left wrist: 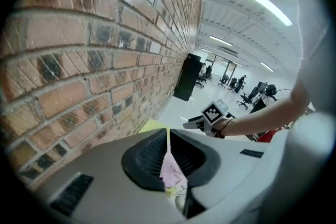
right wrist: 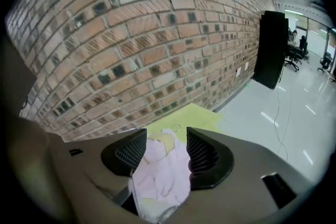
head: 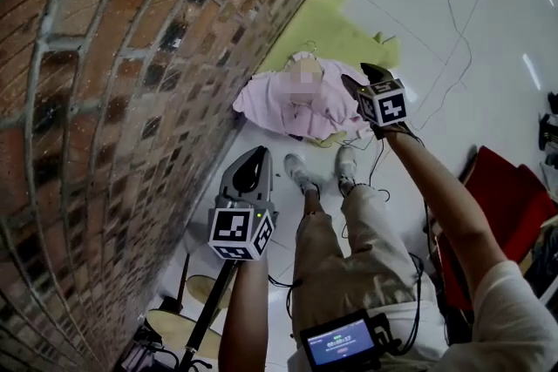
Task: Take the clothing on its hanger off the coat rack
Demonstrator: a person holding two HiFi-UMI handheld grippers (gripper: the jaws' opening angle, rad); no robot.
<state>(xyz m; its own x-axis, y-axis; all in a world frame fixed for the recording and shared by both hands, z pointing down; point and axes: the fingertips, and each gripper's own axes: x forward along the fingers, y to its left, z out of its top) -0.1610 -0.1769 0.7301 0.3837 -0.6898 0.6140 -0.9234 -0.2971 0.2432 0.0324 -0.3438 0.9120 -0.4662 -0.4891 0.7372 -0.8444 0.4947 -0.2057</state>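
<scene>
Right gripper point(head: 364, 76): jaws well apart, nothing between the pads. It touches nothing and hangs in the air, pointed down. In its own view the gap frames the pale pink garment point(right wrist: 163, 170), which lies beyond the pads and clear of them.

Left gripper point(head: 255, 159): nearer the person and closer to the wall. Jaws drawn together, with only a thin slit at the tips. Nothing is clamped; a strip of the pink cloth shows through the slit, far off on the floor. It also points down and touches nothing.

Garment: crumpled in a heap on the floor, lying partly on a yellow-green sheet point(head: 340, 30) spread along the foot of the red brick wall point(head: 105, 100). A thin wire hanger hook point(right wrist: 175, 127) shows at the garment's far edge, resting on the sheet. Neither gripper is in contact with garment or hook.

Surroundings: the person's pale shoes point(head: 298, 170) stand just near of the heap, on a glossy light floor point(head: 471, 57). A red panel point(head: 510, 205) lies at the right.
</scene>
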